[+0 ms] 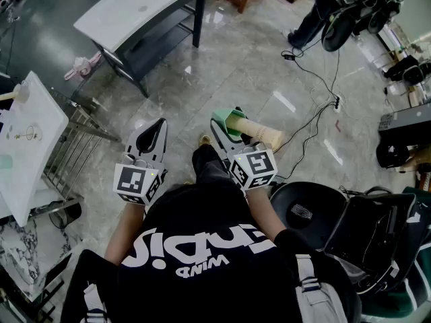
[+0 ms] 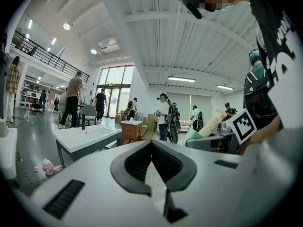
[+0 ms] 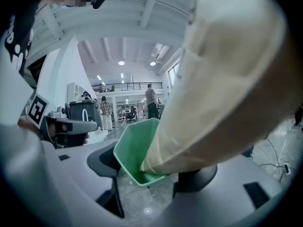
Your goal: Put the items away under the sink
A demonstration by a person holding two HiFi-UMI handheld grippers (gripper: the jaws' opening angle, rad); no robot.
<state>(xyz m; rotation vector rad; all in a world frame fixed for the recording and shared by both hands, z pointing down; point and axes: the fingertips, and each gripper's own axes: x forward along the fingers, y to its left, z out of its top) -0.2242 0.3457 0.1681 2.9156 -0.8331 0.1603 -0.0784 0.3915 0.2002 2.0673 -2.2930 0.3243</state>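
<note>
Cables point(image 1: 311, 121) on floor point(image 1: 236, 66), sink point(image 1: 145, 5) beyond

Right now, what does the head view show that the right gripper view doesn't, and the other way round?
Only the head view shows the white sink table, a pink item on the floor, the floor cables and a black seat. Only the right gripper view shows the ceiling lights and a balcony railing. Both show the right gripper shut on a green holder that carries a beige item, with the left gripper beside it.
</note>
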